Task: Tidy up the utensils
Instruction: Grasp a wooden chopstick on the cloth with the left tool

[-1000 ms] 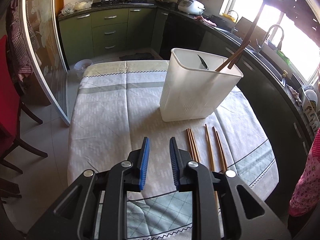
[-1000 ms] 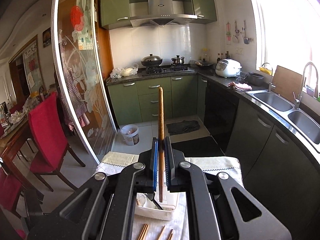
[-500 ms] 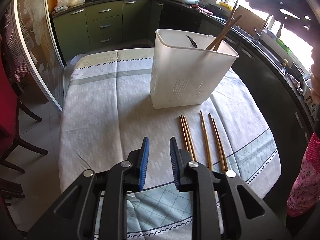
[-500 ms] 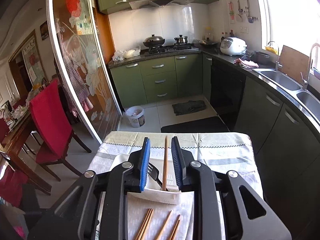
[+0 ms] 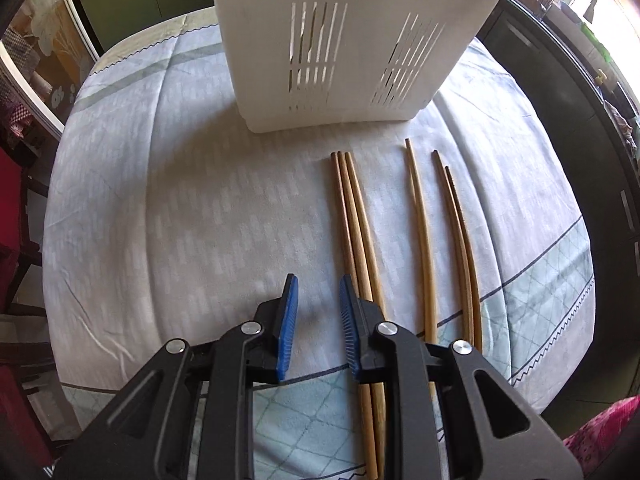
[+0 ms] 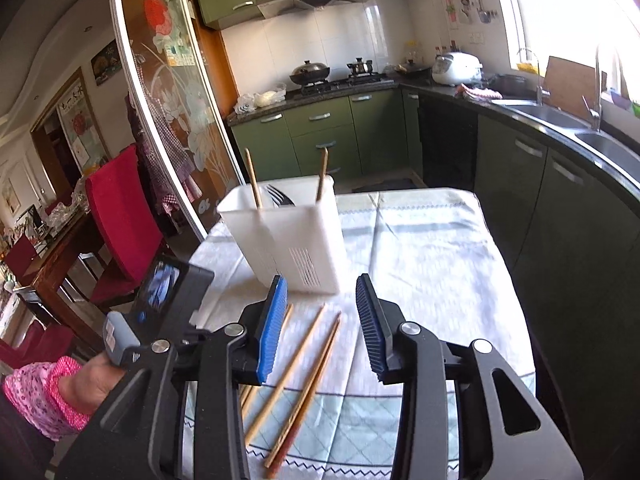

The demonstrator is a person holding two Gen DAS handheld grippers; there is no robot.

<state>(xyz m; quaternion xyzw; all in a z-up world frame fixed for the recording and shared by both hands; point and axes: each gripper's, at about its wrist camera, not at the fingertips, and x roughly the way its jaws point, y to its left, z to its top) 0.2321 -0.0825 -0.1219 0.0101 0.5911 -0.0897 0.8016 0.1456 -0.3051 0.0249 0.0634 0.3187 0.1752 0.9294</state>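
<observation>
Six wooden chopsticks [image 5: 420, 232] lie on the tablecloth [image 5: 180, 200] in front of the white slotted utensil holder [image 5: 348, 40], which holds two chopsticks [image 6: 322, 174] and what looks like a fork [image 6: 280, 197]. Left gripper [image 5: 318, 294] hovers narrowly parted and empty beside the leftmost three; right gripper [image 6: 322, 292] is opening, nothing between its jaws

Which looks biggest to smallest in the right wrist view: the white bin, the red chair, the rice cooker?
1. White bin
2. Red chair; similar, and the bin is nearer, so unsure
3. Rice cooker
</observation>
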